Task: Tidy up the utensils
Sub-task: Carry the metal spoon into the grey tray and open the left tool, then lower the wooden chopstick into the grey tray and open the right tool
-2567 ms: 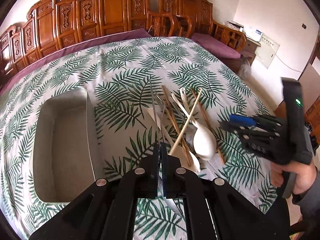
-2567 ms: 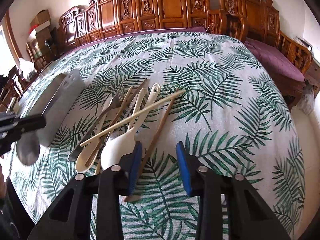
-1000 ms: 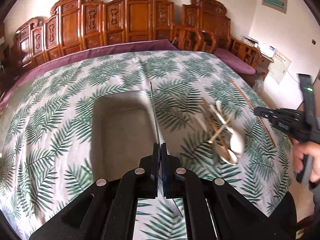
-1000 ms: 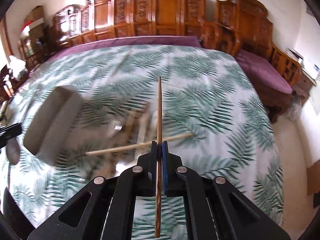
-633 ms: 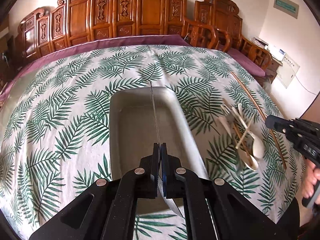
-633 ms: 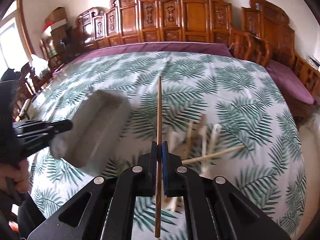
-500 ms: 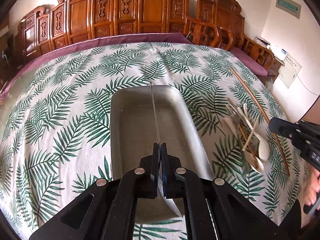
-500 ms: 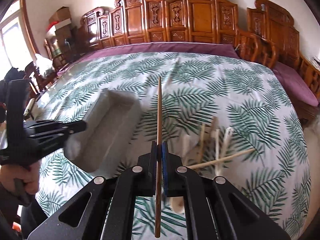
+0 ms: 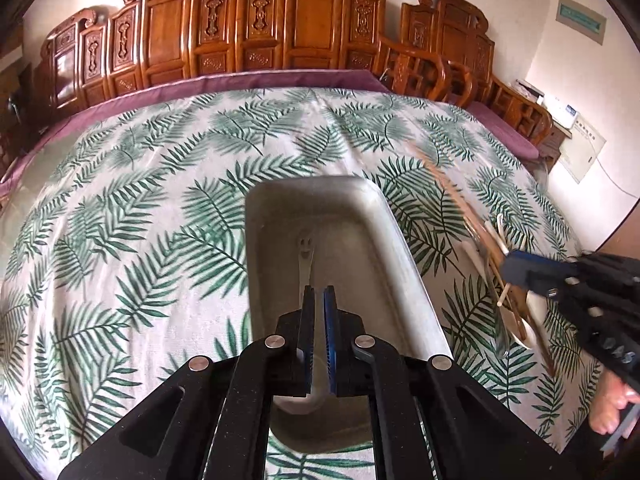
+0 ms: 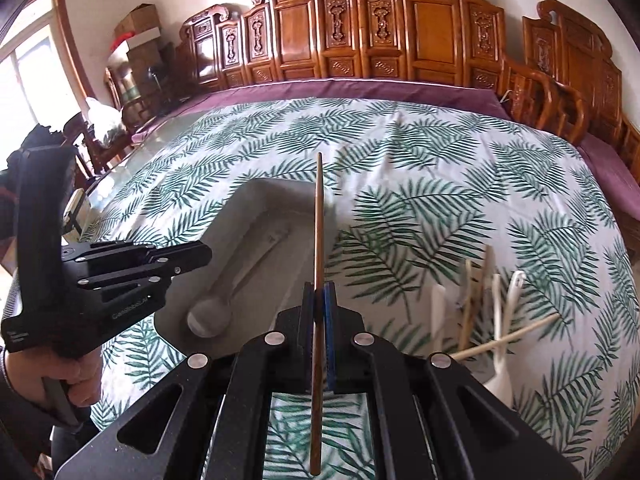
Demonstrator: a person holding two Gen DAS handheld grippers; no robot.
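A metal spoon (image 9: 306, 248) lies loose on the floor of the grey oblong tray (image 9: 256, 240), its bowl (image 10: 208, 318) toward the near end. My left gripper (image 9: 319, 292) hovers over the tray (image 10: 256, 216) with its jaws a narrow slit apart and nothing clamped. In the right wrist view the left gripper (image 10: 206, 256) sits just above the spoon. My right gripper (image 10: 319, 286) is shut on a dark wooden chopstick (image 10: 319, 220) that points toward the tray's far right corner. The chopstick (image 9: 452, 196) looks blurred in the left wrist view, ahead of the right gripper (image 9: 508, 268).
A heap of white spoons and pale chopsticks (image 10: 496, 312) lies on the fern-print cloth right of the tray, also seen as the heap (image 9: 520, 320). Carved wooden chairs (image 10: 400, 32) ring the table's far side. A hand (image 10: 76, 376) grips the left handle.
The spoon has dropped out of my left gripper and now lies flat in the tray. My right gripper has carried the chopstick leftward, from over the heap to the tray's edge.
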